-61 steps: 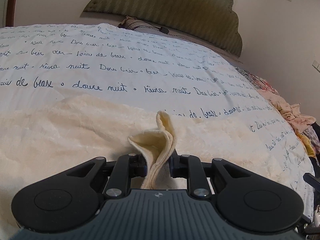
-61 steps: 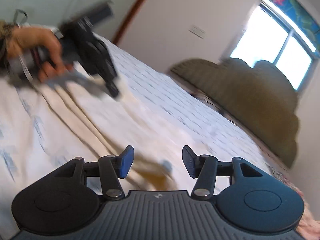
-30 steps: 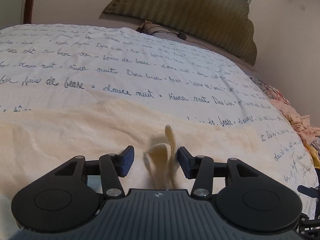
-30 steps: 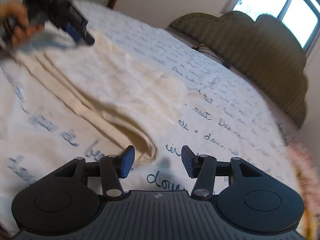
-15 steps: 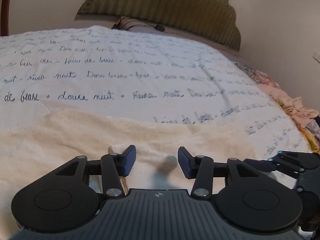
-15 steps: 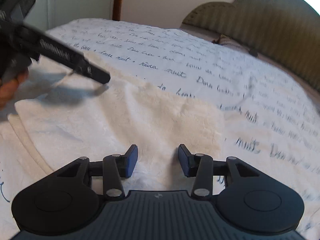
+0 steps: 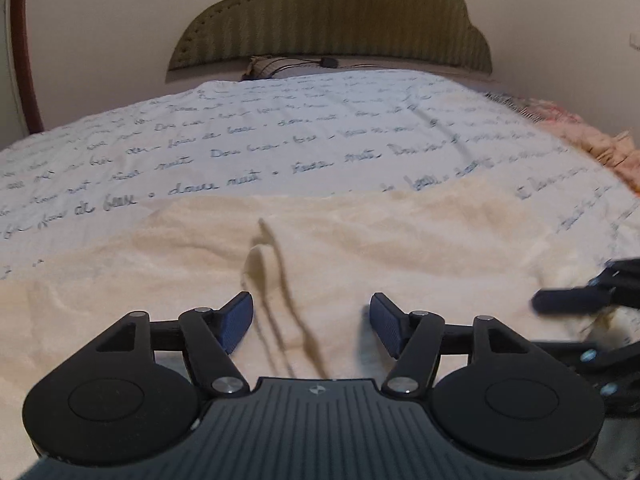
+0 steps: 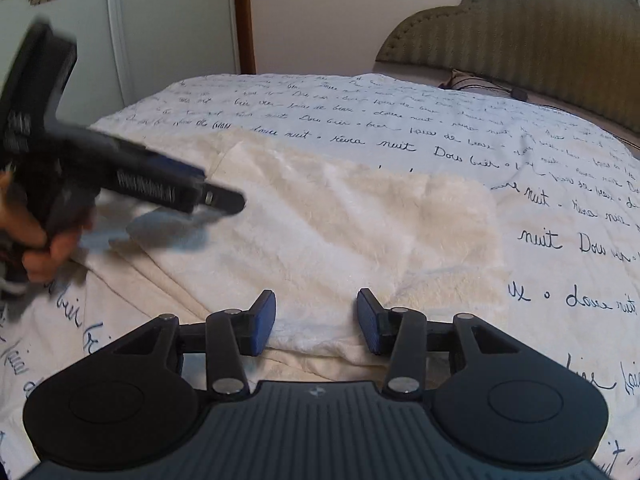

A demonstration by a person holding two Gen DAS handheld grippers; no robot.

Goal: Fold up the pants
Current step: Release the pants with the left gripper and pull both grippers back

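Cream fleece pants [image 7: 360,240] lie folded on the bed; in the right wrist view they [image 8: 360,216] spread across the middle. My left gripper [image 7: 311,326] is open just above the cloth, a raised fold ridge [image 7: 262,264] ahead of its jaws. It also shows blurred at the left of the right wrist view [image 8: 224,200], held by a hand. My right gripper [image 8: 316,322] is open over the pants' near edge, empty. Its tip shows at the right of the left wrist view [image 7: 560,302].
The bed has a white cover with dark script writing [image 7: 280,132] and an olive padded headboard [image 7: 332,20]. Patterned pink cloth [image 7: 592,136] lies at the bed's right side. A door frame [image 8: 242,16] and wall stand behind.
My left gripper let go of the cream fold it pinched and opened; the fold dropped onto the pants. My right gripper swung over to the pants' near edge, staying open.
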